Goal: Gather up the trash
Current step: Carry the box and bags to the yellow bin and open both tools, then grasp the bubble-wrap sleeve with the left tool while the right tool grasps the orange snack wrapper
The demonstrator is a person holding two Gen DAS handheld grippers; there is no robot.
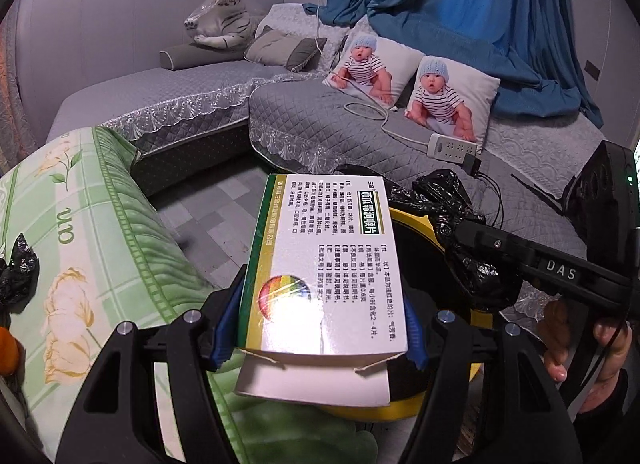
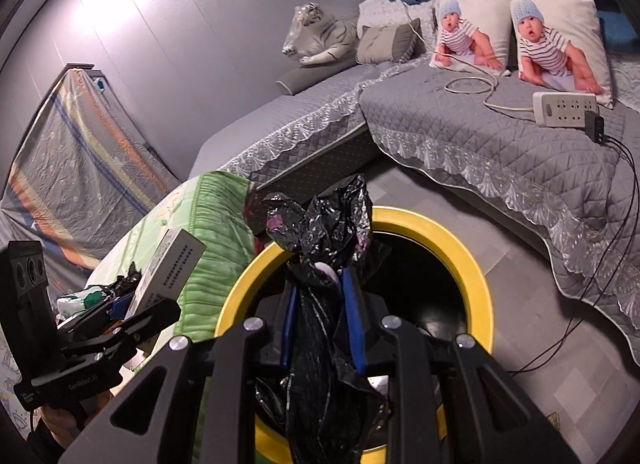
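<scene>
My left gripper (image 1: 318,328) is shut on a white medicine box (image 1: 324,264) with green and gold edges. It holds the box over the near rim of the yellow-rimmed trash bin (image 1: 482,328). The box also shows in the right wrist view (image 2: 168,272). My right gripper (image 2: 322,320) is shut on a crumpled black plastic bag (image 2: 324,224), held over the bin's yellow rim (image 2: 476,264). In the left wrist view the right gripper (image 1: 460,232) and the bag (image 1: 440,192) are beyond the box, over the bin.
A table with a green floral cloth (image 1: 80,248) stands left of the bin, with black bag scraps (image 1: 18,276) on it. A grey quilted sofa (image 2: 500,144) with baby-print cushions (image 2: 560,40) and a power strip (image 2: 564,108) is behind. Cables (image 2: 600,272) hang to the tiled floor.
</scene>
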